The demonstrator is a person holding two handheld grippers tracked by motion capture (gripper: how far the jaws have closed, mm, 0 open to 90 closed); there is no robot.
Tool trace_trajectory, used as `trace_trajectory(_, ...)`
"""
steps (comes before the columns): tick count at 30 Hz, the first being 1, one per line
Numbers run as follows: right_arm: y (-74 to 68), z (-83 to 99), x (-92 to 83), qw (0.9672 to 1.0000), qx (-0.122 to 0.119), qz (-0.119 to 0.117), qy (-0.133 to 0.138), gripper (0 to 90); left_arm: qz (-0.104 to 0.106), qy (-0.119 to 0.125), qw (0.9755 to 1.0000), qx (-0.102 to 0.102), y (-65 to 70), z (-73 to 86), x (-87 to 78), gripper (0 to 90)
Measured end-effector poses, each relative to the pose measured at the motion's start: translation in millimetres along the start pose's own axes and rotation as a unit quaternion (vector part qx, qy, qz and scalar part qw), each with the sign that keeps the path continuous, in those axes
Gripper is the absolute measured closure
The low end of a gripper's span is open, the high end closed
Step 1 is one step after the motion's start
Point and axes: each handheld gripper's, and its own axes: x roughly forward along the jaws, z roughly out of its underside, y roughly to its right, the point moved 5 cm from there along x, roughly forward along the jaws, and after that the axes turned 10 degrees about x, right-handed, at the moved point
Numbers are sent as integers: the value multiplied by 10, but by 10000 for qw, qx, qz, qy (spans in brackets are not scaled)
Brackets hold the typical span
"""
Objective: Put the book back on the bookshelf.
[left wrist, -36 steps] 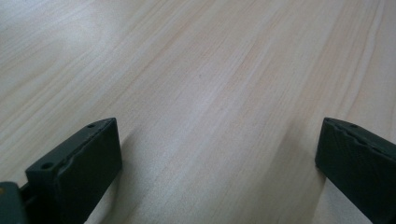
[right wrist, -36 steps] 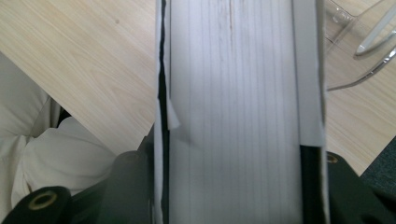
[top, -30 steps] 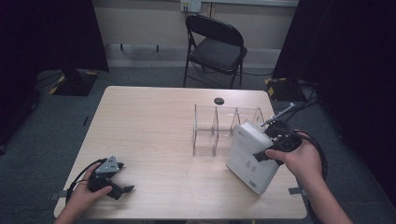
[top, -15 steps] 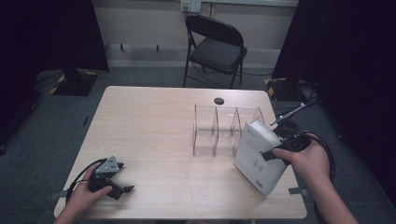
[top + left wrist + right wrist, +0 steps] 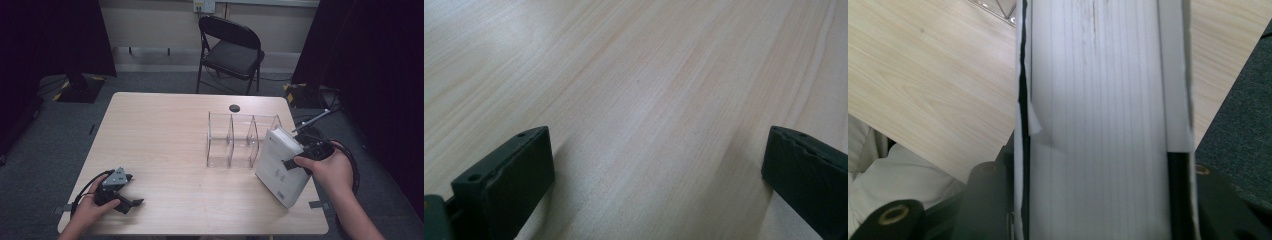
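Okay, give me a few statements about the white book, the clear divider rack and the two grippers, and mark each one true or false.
1. The right gripper is shut on the white book. True.
2. The left gripper holds a pen. False: its jaws stand open over bare table.
3. The book sits inside the clear rack. False: it is tilted beside the rack's right end.
4. A folding chair stands beyond the table. True.

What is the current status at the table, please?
Right hand-held gripper shut on white book, held tilted beside clear divider rack. Left hand-held gripper open, resting on table. Nothing blocking the rack.
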Motion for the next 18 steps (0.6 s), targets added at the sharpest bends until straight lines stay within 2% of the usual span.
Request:
trace_trajectory(3, 18, -14, 1, 10000, 44, 9, 17, 522, 4, -6, 10000, 4, 0, 0, 0, 0)
trace_trajectory(4, 12, -23, -2, 9999, 134, 35, -24, 522, 6, -9, 10000, 6, 0, 0, -1, 0)
trace_trajectory(9, 20, -39, 14, 9998, 182, 45, -79, 522, 11, -4, 10000, 13, -1, -1, 0, 0)
trace_trajectory(11, 30, -51, 33, 9999, 113, 74, -45, 522, 12, -4, 10000, 15, -1, -1, 1, 0)
trace_trajectory(17, 12, -77, 78, 9994, 287, 141, -118, 522, 15, -2, 10000, 15, -1, -1, 1, 0)
trace_trajectory(18, 24, -85, 81, 9995, 250, 143, -103, 522, 15, -3, 10000, 18, -2, -1, 1, 0)
